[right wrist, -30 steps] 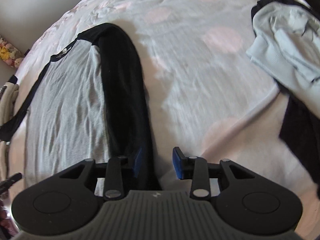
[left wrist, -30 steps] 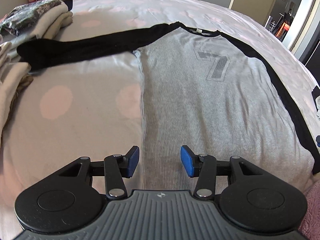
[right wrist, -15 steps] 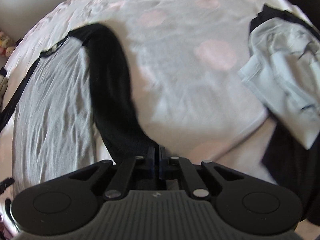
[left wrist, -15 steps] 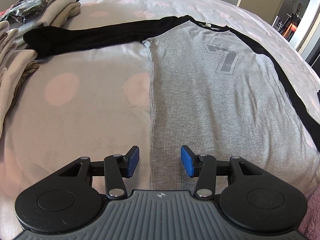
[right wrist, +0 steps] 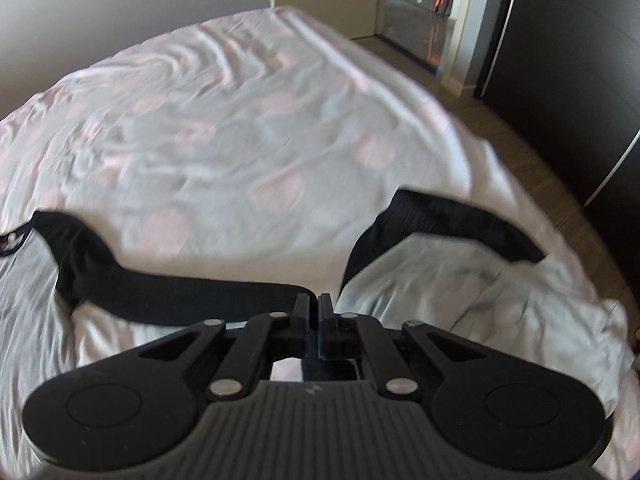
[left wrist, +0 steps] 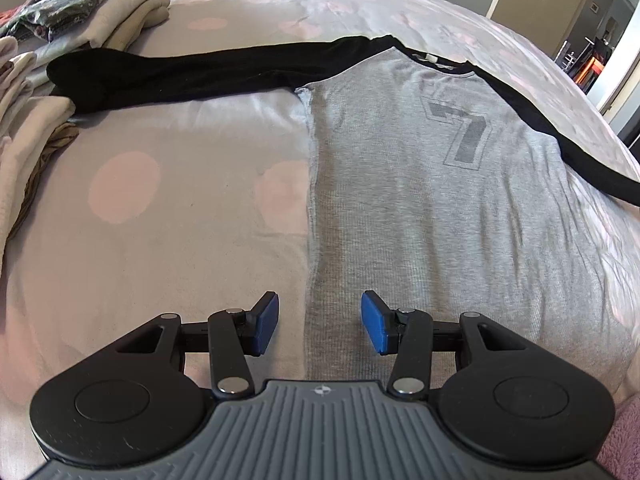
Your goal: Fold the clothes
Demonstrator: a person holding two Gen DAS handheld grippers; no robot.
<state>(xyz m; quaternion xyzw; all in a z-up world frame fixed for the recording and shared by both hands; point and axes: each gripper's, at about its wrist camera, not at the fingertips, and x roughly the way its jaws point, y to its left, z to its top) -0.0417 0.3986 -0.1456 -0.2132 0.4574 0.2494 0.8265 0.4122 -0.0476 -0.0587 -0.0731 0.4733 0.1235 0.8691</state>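
Note:
A grey raglan shirt point(left wrist: 440, 208) with a "7" print and black sleeves lies flat on the bed. Its left sleeve point(left wrist: 192, 74) stretches out to the left. My left gripper point(left wrist: 319, 322) is open and empty, low over the shirt's left side edge near the hem. My right gripper point(right wrist: 318, 312) is shut on the end of the shirt's right black sleeve point(right wrist: 180, 298), which runs left from the jaws and is pulled sideways away from the grey body point(right wrist: 24, 312). The view is blurred.
Folded beige clothes are stacked at the left point(left wrist: 28, 92). A light blue garment over black cloth lies at the right point(right wrist: 472, 292). The bed sheet point(right wrist: 248, 128) has pink dots. The bed edge, wooden floor and a doorway point(right wrist: 424, 8) are at the right.
My right gripper closed on the black sleeve end and swung it out to the right, turning toward the doorway. My left gripper moved forward and lower along the shirt's left edge, staying open.

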